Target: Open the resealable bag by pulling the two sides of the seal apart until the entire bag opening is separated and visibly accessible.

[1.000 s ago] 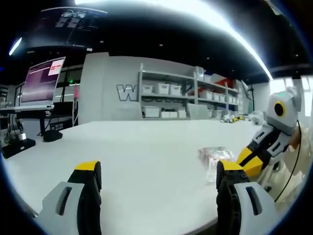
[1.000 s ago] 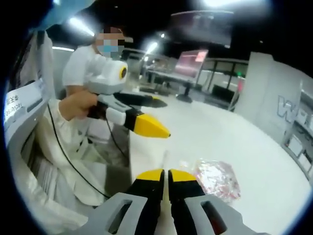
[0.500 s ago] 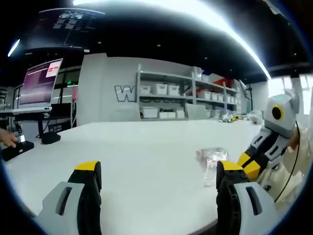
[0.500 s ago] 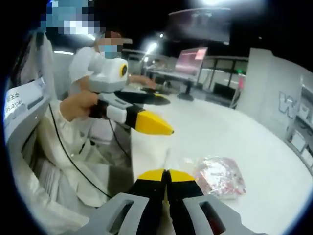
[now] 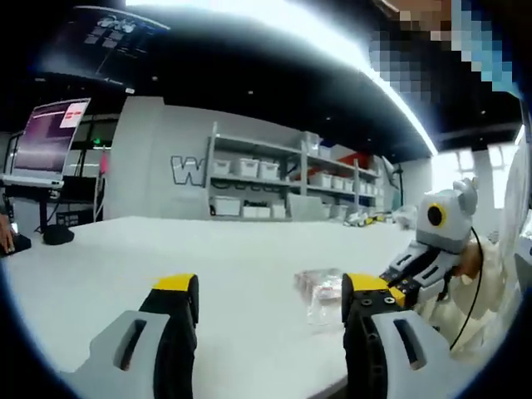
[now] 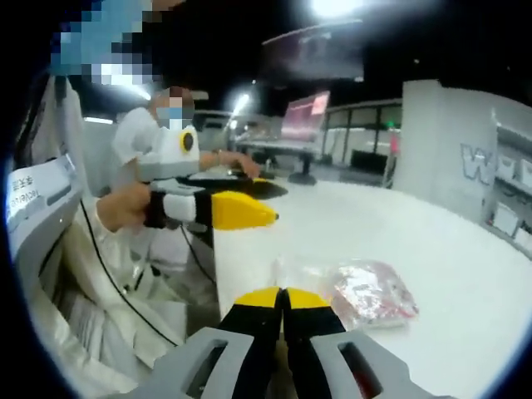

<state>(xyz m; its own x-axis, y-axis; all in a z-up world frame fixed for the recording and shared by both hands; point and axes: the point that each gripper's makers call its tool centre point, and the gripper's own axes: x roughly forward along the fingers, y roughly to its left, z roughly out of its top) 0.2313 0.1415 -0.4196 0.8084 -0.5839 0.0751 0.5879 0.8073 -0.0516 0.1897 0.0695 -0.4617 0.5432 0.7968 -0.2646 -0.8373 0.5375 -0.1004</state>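
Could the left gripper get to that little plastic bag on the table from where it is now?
Probably yes. The left gripper is open, and the bag lies on the bare white table just past its jaw tips, with nothing between. The right gripper, shut, sits right beside the bag and may crowd it.

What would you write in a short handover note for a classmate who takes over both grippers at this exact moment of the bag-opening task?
Left gripper: open, jaws wide apart, above the white table, holding nothing.
Right gripper: jaws closed together; whether they pinch the bag's clear edge cannot be told.
Resealable bag: lies flat on the table just ahead of the right gripper, pinkish contents inside; in the left gripper view it lies beside that view's right jaw.
Done: both grippers brought to the bag.
Left: the seal looks unopened; grip each side of it and pull apart until the whole opening is open.
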